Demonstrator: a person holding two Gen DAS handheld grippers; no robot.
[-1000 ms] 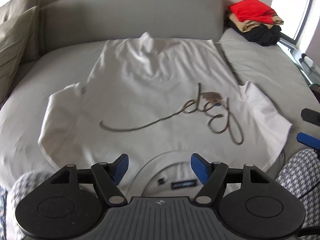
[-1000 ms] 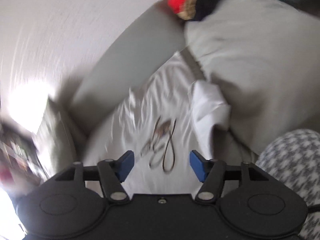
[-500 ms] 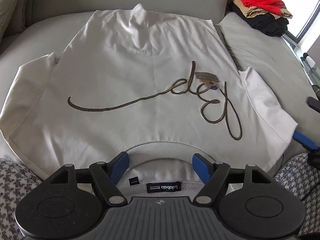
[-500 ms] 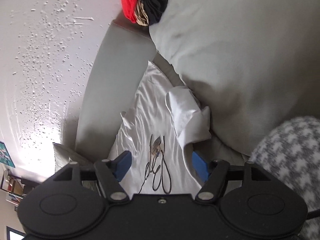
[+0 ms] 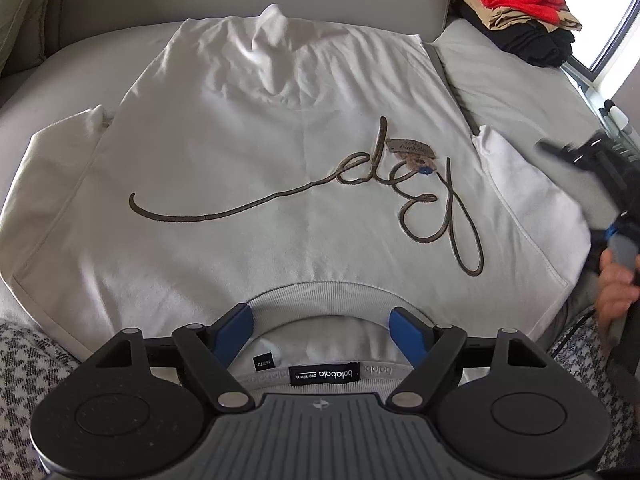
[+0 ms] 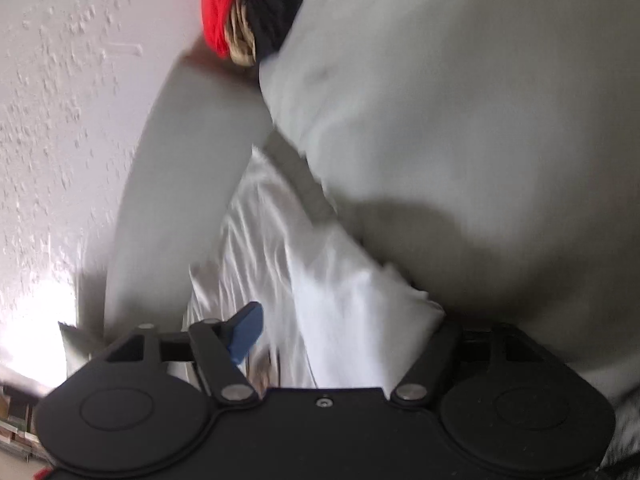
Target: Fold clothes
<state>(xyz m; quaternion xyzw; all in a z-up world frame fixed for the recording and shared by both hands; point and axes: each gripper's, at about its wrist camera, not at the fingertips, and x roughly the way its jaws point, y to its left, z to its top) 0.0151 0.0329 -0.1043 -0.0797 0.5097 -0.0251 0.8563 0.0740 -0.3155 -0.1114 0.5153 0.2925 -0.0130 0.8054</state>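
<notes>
The white sweatshirt (image 5: pixel 256 152) lies spread face-up on the grey sofa seat (image 5: pixel 516 92), collar nearest the left gripper (image 5: pixel 320 330), whose jaws stand wide open and empty just over the ribbed neckline. It looks soft, thick and floppy, best pinched at a sleeve or shoulder seam. The right gripper (image 6: pixel 340 332) straddles the right sleeve (image 6: pixel 360 312), jaws apart, its far finger hidden by cloth; folded clothes (image 5: pixel 516 12) are stacked beyond the sweatshirt's hem.

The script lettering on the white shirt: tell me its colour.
Dark brown lettering, clearest in the left wrist view.
</notes>
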